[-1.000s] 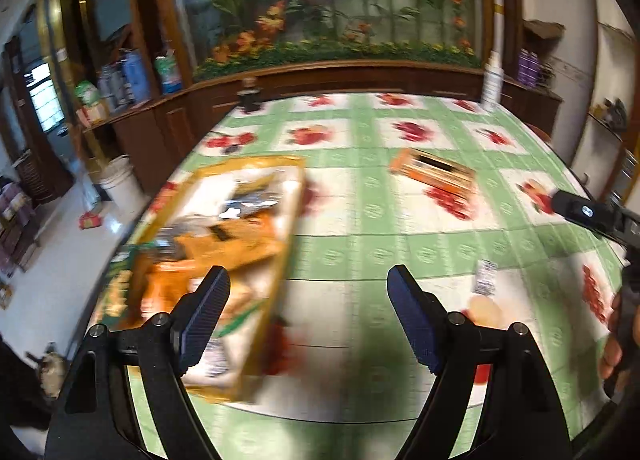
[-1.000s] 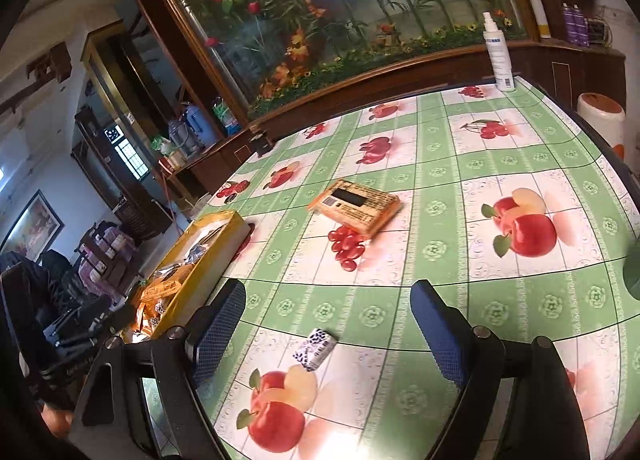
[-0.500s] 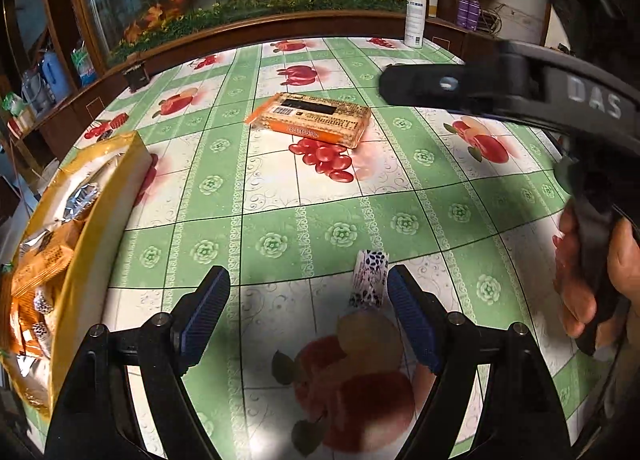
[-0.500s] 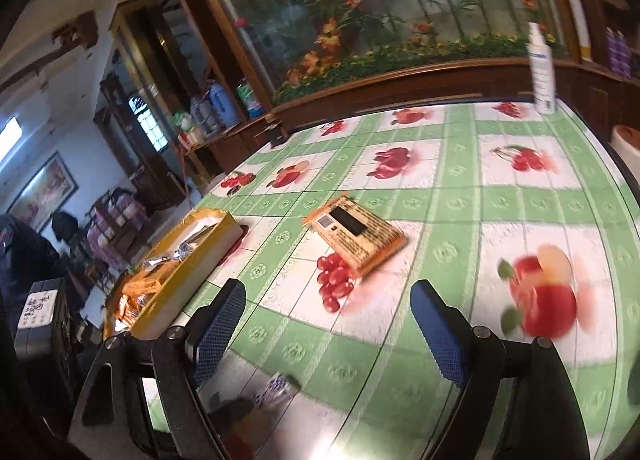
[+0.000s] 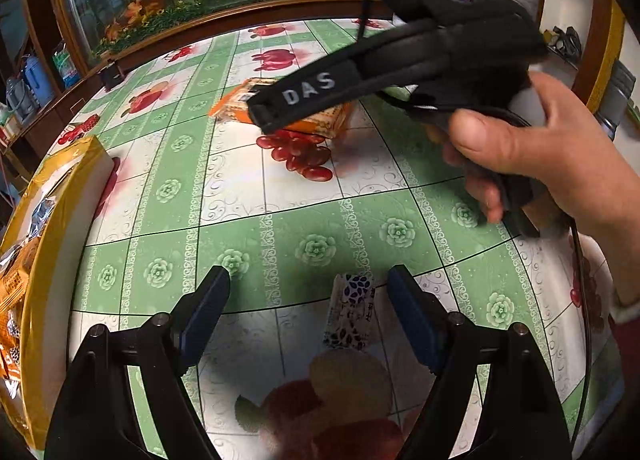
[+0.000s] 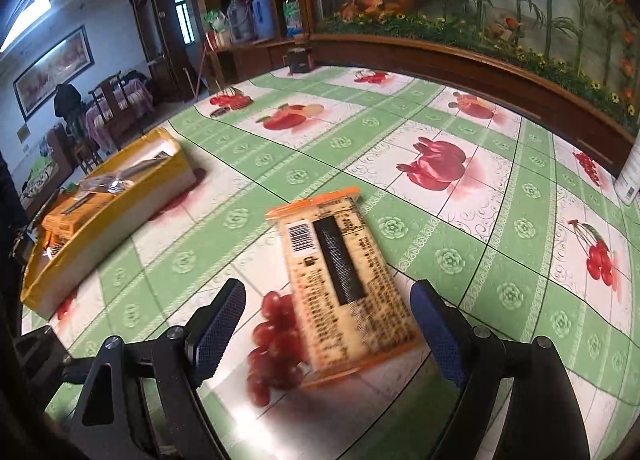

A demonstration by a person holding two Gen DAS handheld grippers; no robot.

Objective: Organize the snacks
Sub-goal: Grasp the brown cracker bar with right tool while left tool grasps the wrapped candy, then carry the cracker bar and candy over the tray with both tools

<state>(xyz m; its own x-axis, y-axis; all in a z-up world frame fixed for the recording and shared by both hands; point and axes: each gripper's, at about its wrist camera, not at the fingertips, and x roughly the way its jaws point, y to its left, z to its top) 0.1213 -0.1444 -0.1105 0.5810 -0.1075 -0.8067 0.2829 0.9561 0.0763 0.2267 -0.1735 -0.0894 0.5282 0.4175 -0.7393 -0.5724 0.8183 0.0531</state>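
Note:
A small white snack packet with dark blue leaf print [image 5: 351, 312] lies flat on the tablecloth. My left gripper [image 5: 308, 300] is open around it, the packet close to the right finger. An orange-edged flat snack pack [image 6: 340, 284] lies label-up between the open fingers of my right gripper [image 6: 328, 312]. It also shows in the left wrist view [image 5: 320, 115], partly hidden by the right gripper's body. A yellow box [image 6: 120, 211] holding several snack packs stands at the table's left edge, also in the left wrist view [image 5: 44, 227].
The table has a green and white fruit-print cloth [image 5: 280, 244]. A white bottle [image 6: 630, 175] stands at the far right edge. A dark small object [image 6: 299, 59] sits at the far edge. A wooden cabinet with a flower mural runs behind the table.
My left gripper has moved forward, so the small packet now lies between its fingers. My right gripper has swung left and down over the orange pack, which now sits between its fingers.

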